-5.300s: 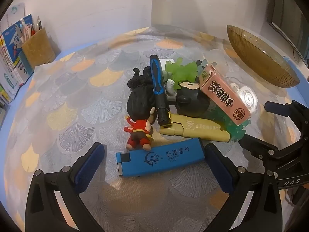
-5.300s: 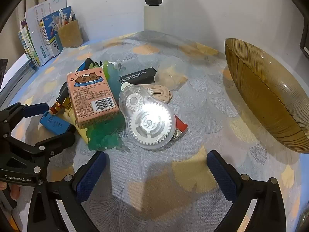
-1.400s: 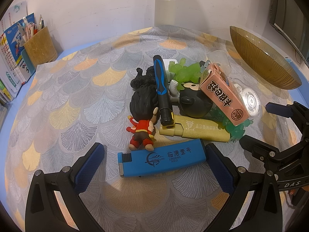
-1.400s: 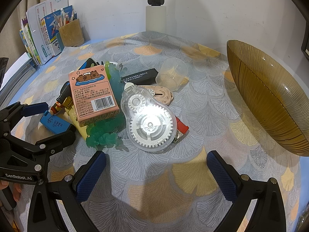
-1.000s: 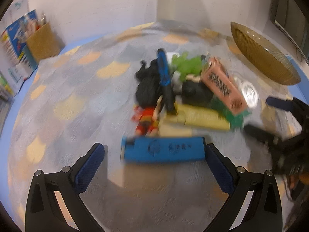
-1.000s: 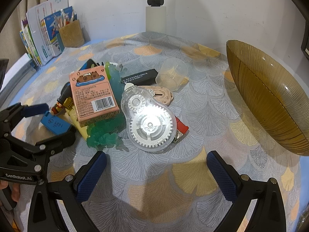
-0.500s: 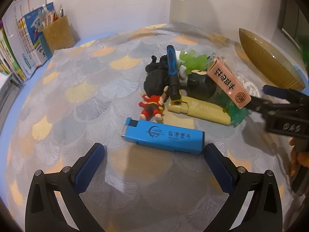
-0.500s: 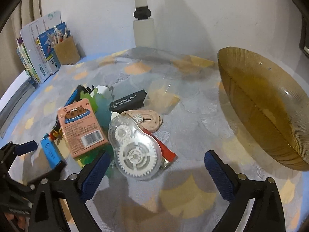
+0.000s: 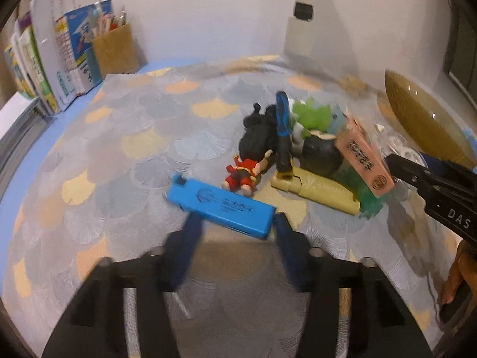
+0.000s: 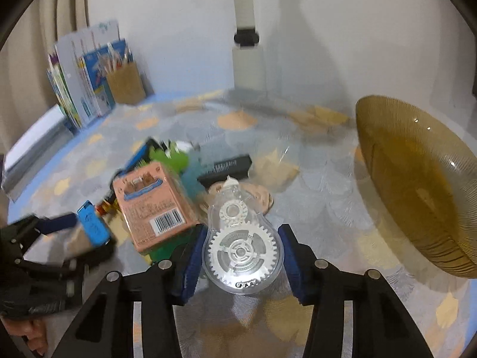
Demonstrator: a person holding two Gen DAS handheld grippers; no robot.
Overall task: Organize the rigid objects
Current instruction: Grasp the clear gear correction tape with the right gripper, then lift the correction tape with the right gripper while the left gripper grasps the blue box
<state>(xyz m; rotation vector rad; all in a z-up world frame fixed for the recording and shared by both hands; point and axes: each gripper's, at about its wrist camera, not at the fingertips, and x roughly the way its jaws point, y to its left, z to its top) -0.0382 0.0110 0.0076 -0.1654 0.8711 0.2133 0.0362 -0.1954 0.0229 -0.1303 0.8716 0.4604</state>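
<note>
My left gripper (image 9: 234, 223) has closed around the near end of a flat blue box (image 9: 219, 205); the pads look in contact, blurred by motion. The box also shows in the right wrist view (image 10: 92, 225). My right gripper (image 10: 241, 246) has its blue pads on both sides of a clear correction-tape dispenser (image 10: 238, 238) with white gears. Behind lies a pile: pink carton (image 10: 155, 205), green toy (image 9: 313, 116), red figurine (image 9: 243, 174), blue-black pen (image 9: 283, 131), beige case (image 9: 316, 188), black box (image 10: 226, 168).
A large amber glass bowl (image 10: 417, 185) stands at the right. Books (image 9: 44, 68) and a brown pen holder (image 9: 114, 49) line the far left by the wall. A clear plastic cup (image 10: 278, 161) lies behind the pile. The patterned cloth (image 9: 119, 149) covers the table.
Both grippers have narrowed from wide open: the left around the blue box, the right around the tape dispenser. Both cameras sit higher and farther back, and the blue box is angled.
</note>
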